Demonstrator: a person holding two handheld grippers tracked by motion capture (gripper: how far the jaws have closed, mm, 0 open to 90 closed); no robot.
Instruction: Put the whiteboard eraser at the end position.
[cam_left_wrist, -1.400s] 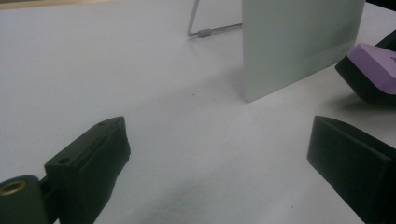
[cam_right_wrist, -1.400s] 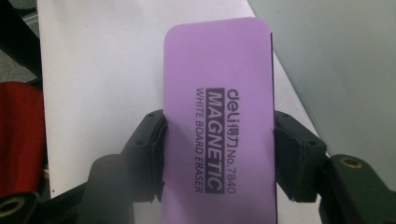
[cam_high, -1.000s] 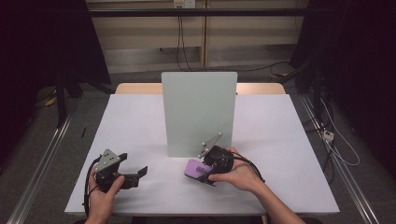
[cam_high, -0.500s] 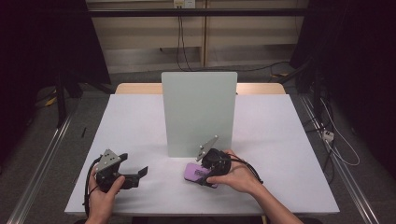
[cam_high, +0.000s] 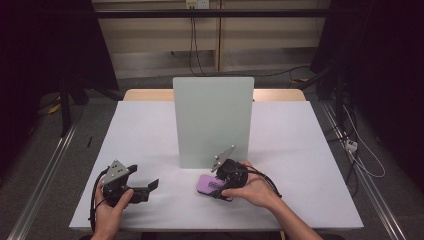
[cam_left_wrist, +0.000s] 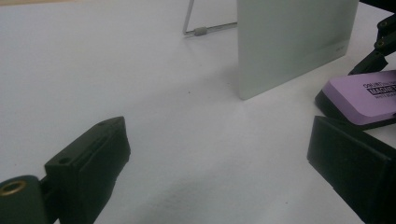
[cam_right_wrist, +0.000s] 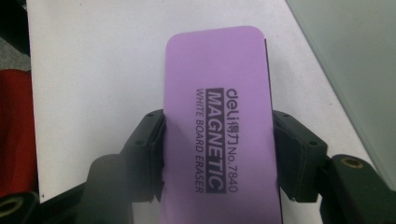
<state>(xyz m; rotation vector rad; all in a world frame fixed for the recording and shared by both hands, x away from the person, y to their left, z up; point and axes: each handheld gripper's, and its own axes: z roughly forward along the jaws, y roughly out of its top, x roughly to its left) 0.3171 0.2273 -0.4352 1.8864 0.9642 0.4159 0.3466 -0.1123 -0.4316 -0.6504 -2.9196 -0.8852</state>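
You are pinching the purple eraser (cam_right_wrist: 218, 135) across its long sides with the right gripper (cam_right_wrist: 218, 154); left gripper (cam_left_wrist: 224, 177) is idling spread, so be lifting level toward the standing whiteboard (cam_high: 213, 120).

Your eraser (cam_right_wrist: 217, 135), centre of the right gripper view, is lilac purple on top with black lettering and a black band carrying pale letters; its underside edge shows black in the left gripper view. Your right gripper (cam_right_wrist: 217, 158) has matt black jaws, as does your left gripper (cam_left_wrist: 219, 163). Each carries a grey plate in the high view. The board (cam_high: 213, 120), centre of the high view, is pale grey-green. The table (cam_high: 300, 150) is plain white, wood-toned at its far edge.
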